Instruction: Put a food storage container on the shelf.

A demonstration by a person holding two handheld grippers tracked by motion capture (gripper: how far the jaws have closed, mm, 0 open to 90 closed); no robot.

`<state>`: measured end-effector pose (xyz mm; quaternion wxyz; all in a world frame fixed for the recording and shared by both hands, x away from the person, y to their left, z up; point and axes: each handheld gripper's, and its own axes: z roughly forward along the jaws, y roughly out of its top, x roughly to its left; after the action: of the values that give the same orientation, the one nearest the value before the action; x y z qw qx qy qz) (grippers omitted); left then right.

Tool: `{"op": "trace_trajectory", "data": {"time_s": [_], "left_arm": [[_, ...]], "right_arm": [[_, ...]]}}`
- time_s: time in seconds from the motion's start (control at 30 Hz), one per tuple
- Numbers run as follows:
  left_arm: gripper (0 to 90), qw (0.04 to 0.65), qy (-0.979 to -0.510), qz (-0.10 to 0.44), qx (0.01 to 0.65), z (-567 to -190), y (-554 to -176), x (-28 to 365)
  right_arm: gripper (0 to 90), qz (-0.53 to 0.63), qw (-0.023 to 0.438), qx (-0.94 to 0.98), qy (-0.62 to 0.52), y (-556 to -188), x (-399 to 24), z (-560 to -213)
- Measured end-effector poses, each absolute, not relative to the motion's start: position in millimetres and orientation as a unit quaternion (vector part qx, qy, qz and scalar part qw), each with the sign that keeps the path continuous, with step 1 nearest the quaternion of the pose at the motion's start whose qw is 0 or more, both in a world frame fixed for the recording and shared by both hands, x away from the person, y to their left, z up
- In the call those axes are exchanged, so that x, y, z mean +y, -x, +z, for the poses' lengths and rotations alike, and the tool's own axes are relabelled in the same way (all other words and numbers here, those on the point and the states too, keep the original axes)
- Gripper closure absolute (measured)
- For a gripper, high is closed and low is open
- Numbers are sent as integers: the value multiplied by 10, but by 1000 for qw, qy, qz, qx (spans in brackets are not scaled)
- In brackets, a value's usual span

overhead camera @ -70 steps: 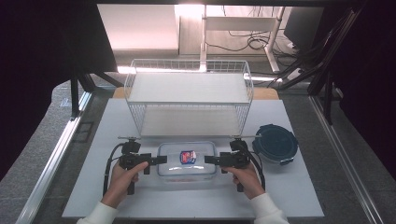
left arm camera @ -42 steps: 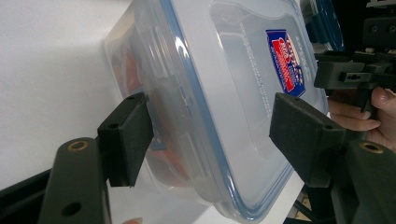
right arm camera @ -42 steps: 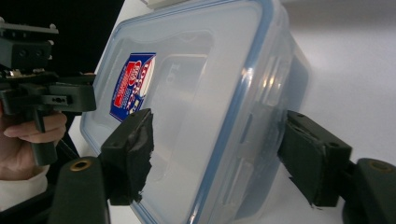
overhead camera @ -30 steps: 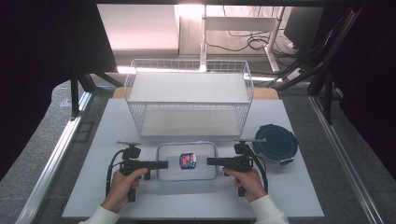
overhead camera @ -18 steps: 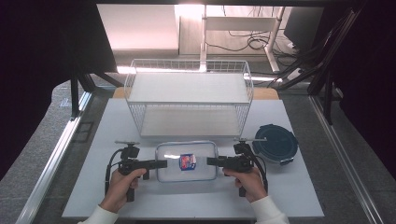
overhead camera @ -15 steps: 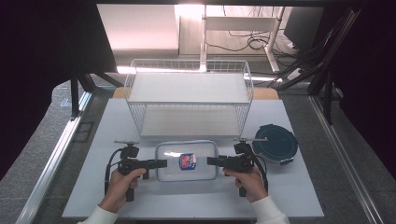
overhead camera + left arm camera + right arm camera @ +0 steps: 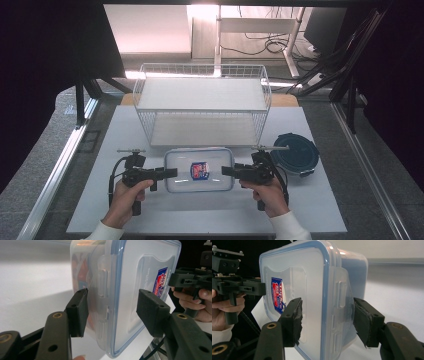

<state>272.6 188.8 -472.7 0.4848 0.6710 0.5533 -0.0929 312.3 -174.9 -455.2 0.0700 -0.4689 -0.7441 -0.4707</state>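
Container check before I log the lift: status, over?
Left gripper and right gripper clamp the container at opposite ends. Lid on. Wire rack directly behind.

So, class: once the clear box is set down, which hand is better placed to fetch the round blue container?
Probably right. The round blue container lies just beside the right gripper; the left gripper sits across the clear box.

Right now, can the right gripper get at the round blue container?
Probably not yet: the right gripper is clamped on the clear box, as is the left gripper. The round container sits unobstructed just beside it.
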Motion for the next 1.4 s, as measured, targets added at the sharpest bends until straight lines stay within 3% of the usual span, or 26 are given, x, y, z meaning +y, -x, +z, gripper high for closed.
{"op": "trace_trajectory", "data": {"time_s": [1.4], "left_arm": [[437,515,-671,-55,531,-4120,-2871,1950]], "right_arm": [[432,-502,29,-750,430,-3257,-1705,-3967]]}}
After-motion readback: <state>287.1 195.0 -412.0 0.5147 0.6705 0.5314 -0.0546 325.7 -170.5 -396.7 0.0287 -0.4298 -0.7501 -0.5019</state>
